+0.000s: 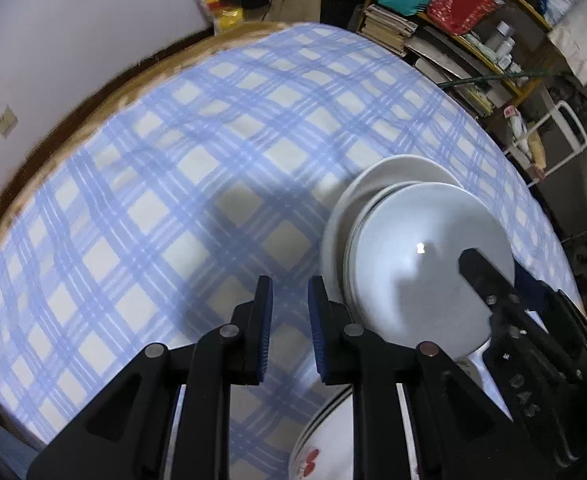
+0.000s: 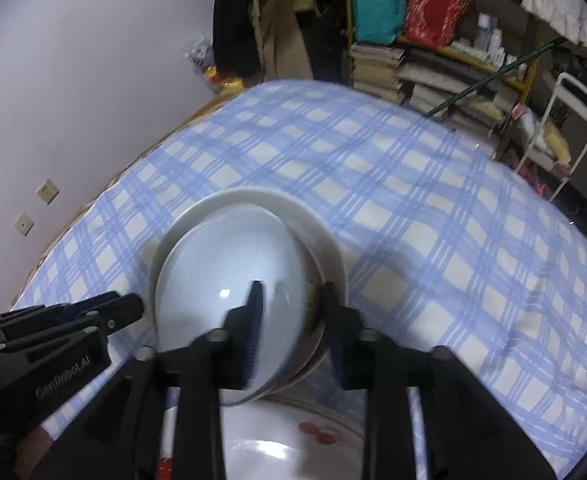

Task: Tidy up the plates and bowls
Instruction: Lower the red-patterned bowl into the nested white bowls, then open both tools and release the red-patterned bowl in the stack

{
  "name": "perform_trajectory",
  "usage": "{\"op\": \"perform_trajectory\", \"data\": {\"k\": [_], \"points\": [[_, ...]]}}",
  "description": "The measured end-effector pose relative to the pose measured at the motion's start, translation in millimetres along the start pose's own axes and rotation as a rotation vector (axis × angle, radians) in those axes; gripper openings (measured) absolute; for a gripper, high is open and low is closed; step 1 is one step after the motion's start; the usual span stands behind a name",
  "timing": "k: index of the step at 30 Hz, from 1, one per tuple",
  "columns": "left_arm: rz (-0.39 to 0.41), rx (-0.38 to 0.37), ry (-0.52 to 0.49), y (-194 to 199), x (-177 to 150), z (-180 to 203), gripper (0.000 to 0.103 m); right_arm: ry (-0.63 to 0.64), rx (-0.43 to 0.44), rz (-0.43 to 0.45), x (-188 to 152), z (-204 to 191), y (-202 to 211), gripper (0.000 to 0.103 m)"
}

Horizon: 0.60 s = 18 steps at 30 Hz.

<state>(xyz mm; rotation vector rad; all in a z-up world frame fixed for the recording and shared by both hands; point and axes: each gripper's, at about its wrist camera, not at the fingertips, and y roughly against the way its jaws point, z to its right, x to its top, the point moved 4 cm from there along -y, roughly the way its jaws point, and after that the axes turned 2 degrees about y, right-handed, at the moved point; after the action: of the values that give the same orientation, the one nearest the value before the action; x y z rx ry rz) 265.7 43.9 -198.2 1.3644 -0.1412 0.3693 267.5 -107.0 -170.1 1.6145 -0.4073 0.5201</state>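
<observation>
Right claw (image 2: 289, 312) straddles the white glazed bowl (image 2: 229, 280) rim, jaws slack, bowl nested on white plates (image 2: 325, 248). Left claw (image 1: 289, 320) narrow, empty. Red-patterned near dish (image 2: 313, 432) seemingly unsorted.

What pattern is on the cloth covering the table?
A blue-and-white plaid check pattern on the tablecloth, clearest in the left wrist view.

A: The cloth-covered tabletop (image 1: 173, 184) is a blue-and-white plaid. The round glazed bowl (image 2: 229, 280)?
B: Plain pale grey-white. The nearer white plate (image 2: 293, 440) carries small red motifs.
</observation>
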Motion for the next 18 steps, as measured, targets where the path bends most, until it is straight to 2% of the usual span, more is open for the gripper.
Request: {"op": "perform_trajectory", "data": {"k": [3, 7, 12, 13, 14, 16, 18], "points": [[-0.013, -0.036, 0.048, -1, 1, -6, 0.019, -0.023, -0.002, 0.057, 3, 7, 10, 0.054], [0.008, -0.057, 0.047, 8, 3, -6, 0.019, -0.045, 0.016, 0.044, 8, 13, 13, 0.058], [0.015, -0.092, 0.048, 18, 8, -7, 0.021, -0.053, -0.004, 0.046, 13, 22, 18, 0.085], [0.018, -0.094, 0.048, 20, 9, -7, 0.022, -0.053, -0.004, 0.038, 13, 25, 19, 0.088], [0.019, -0.092, 0.041, 22, 12, -7, 0.025, -0.053, -0.002, 0.033, 14, 27, 20, 0.093], [0.025, -0.073, 0.002, 26, 15, -3, 0.03, -0.052, 0.013, 0.018, 14, 32, 21, 0.094], [0.038, -0.048, -0.042, 29, 17, 1, 0.041, -0.052, 0.016, 0.017, 15, 38, 25, 0.095]]}}
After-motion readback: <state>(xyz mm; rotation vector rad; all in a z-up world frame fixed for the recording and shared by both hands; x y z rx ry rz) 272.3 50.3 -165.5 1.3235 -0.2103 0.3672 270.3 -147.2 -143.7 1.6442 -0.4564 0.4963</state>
